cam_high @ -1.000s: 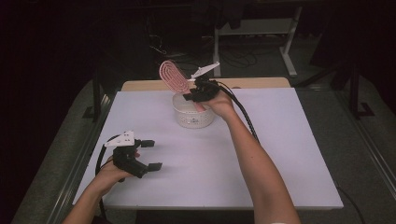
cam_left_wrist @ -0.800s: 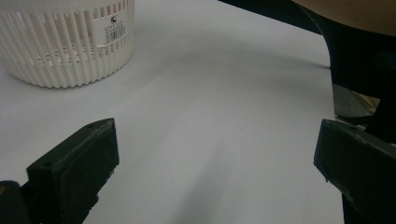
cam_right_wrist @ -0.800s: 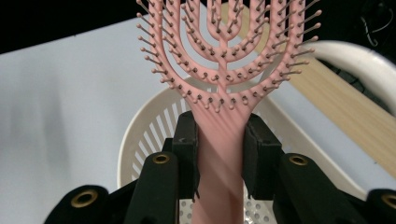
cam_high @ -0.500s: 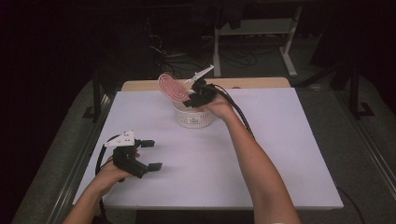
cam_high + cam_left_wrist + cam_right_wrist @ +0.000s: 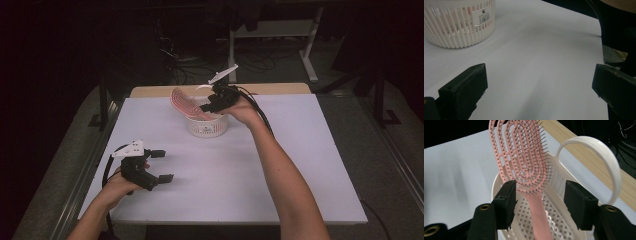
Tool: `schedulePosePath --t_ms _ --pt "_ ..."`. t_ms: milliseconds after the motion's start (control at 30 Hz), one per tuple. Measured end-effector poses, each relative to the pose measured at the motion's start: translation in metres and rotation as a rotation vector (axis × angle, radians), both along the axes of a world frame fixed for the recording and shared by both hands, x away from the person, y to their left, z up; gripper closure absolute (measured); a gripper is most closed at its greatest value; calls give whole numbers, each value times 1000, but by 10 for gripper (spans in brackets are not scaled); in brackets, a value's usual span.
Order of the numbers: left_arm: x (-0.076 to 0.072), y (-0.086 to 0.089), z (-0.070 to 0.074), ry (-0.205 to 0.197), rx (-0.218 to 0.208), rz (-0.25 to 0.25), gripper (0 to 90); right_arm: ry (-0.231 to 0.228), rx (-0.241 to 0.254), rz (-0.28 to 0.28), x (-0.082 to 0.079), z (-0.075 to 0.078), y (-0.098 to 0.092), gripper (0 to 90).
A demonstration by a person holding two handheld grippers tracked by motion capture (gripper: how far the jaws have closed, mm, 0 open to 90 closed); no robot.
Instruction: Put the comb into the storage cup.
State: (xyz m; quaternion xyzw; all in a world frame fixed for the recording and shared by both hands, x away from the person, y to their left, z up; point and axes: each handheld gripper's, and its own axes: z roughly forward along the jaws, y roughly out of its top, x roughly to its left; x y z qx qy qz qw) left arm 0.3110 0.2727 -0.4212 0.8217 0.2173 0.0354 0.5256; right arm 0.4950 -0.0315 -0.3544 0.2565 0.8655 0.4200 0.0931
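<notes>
A pink hairbrush (image 5: 182,102) stands handle-down in a white slotted basket (image 5: 207,127) at the back of the table, its head leaning out to the left. My right gripper (image 5: 212,102) hovers at the basket's rim. In the right gripper view the brush (image 5: 521,157) rises between the jaws, which have just been opening; the far jaw stands well apart from it, so the right gripper (image 5: 540,200) is open. My left gripper (image 5: 160,165) rests open near the front left, with bare table between its jaws. From the left gripper (image 5: 539,87) the basket (image 5: 456,27) is seen farther off.
The white table (image 5: 300,165) has free room at the right and in the middle. The basket's hoop handle (image 5: 609,157) stands up beside the right jaw. A wooden strip (image 5: 280,88) runs along the back edge, with dark floor, cables and a stand behind it.
The brush has sunk lower into the basket. The right gripper's jaws have spread apart and let go of it. The left hand has not moved.
</notes>
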Motion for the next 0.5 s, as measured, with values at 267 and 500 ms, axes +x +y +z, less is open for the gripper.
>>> schedulePosePath --t_ms 267,500 --pt "0 0 0 1 6 1 0 9 5 -15 -9 12 -18 366" --pt "1 -1 -1 0 10 0 0 14 36 -51 -17 16 -37 317"
